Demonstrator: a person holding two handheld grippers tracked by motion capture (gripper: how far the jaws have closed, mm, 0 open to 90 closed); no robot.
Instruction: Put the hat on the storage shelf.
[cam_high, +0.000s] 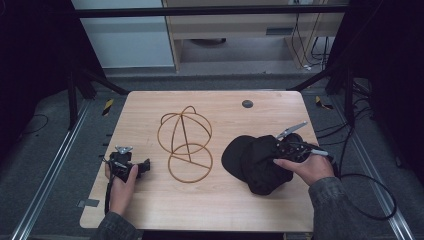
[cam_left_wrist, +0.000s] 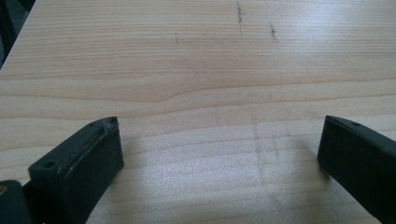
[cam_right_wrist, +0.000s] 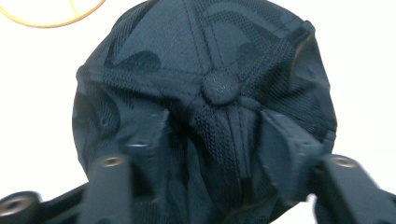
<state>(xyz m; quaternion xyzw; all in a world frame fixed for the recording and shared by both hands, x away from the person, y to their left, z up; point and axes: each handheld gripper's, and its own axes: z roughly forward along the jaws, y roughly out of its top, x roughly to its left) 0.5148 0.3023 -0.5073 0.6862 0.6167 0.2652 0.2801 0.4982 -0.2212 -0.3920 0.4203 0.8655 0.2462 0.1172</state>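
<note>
Right gripper (cam_right_wrist: 215, 140) fingers pinch the black cap (cam_right_wrist: 205, 60) (crown fabric bunched); left gripper (cam_left_wrist: 219, 149) fingers spread.

A wooden table (cam_high: 150, 210) bears a wire hat stand (cam_high: 186, 144) and black cap (cam_high: 255, 159).

The high view looks forward and down over the whole table (cam_high: 150, 210), well above both grippers. The left gripper view sits low between its own jaws, close over bare wood. The right gripper view looks along its jaws, very near the cap (cam_right_wrist: 205, 84). It shares the cap (cam_high: 257, 160) and wire stand (cam_high: 186, 142) with the high view.
</note>
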